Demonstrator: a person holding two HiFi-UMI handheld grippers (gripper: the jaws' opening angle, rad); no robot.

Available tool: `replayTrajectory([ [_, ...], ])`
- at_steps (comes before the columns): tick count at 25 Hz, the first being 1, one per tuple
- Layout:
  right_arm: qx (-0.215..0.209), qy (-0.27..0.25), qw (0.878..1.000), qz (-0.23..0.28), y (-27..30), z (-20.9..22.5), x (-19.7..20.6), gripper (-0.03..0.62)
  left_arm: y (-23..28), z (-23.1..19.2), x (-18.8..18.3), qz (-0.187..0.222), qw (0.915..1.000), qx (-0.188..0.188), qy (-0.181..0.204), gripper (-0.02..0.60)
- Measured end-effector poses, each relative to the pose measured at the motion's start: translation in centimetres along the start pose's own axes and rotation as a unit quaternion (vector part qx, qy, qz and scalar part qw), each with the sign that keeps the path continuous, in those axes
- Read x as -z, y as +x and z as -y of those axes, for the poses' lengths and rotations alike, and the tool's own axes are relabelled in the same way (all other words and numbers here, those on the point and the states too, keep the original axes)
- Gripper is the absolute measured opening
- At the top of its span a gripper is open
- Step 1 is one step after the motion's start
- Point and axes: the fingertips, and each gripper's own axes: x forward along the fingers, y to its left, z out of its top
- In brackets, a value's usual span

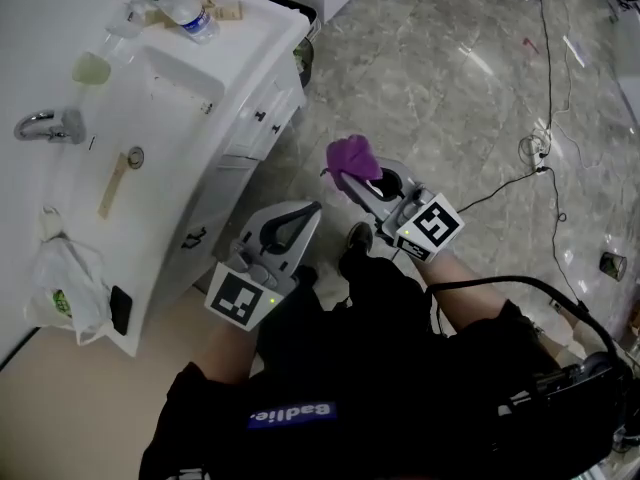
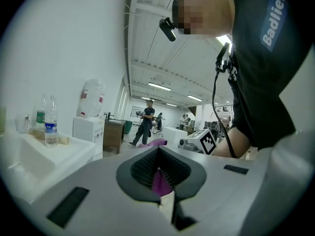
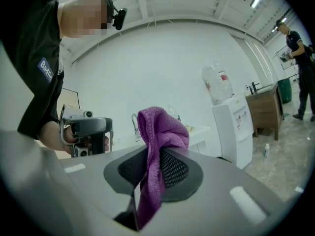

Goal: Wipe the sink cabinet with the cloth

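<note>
Gripping the purple cloth (image 1: 352, 156) in our right gripper (image 1: 352, 180), we see its jaws clenched on the fabric, with a tuft bunched above them and a tail hanging below. It hangs in the air over the marble floor (image 1: 440, 78), near the front of the white sink cabinet (image 1: 215, 183) but not touching it. Our left gripper (image 1: 310, 208), just beside the right one, has its jaws pressed together on nothing, and a water bottle (image 1: 190, 16) stands on the cabinet top.

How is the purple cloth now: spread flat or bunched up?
Bunched up. The purple cloth is a crumpled lump pinched in the right claw, its top bulging out past the jaws.
</note>
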Motion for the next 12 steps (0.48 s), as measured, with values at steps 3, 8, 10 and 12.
replayTrajectory([
  [3,-0.004,-0.003,1.0,0.004,2.4,1.6,3.7,0.057,1.3,-2.3,4.1,0.005,0.9999,-0.001,-0.009,0.0],
  [8,-0.009,-0.011,1.0,0.009,5.6,4.4,9.3,0.057,3.0,-4.7,9.9,0.01,0.9999,0.01,-0.005,0.0],
  [10,-0.008,-0.016,1.0,0.014,6.7,5.6,11.2,0.057,3.5,-5.5,12.5,0.008,0.9999,0.015,-0.004,0.0],
  [12,-0.006,-0.027,0.999,0.02,7.8,7.1,13.0,0.057,4.0,-6.4,15.5,0.008,0.9998,0.018,-0.007,0.0],
])
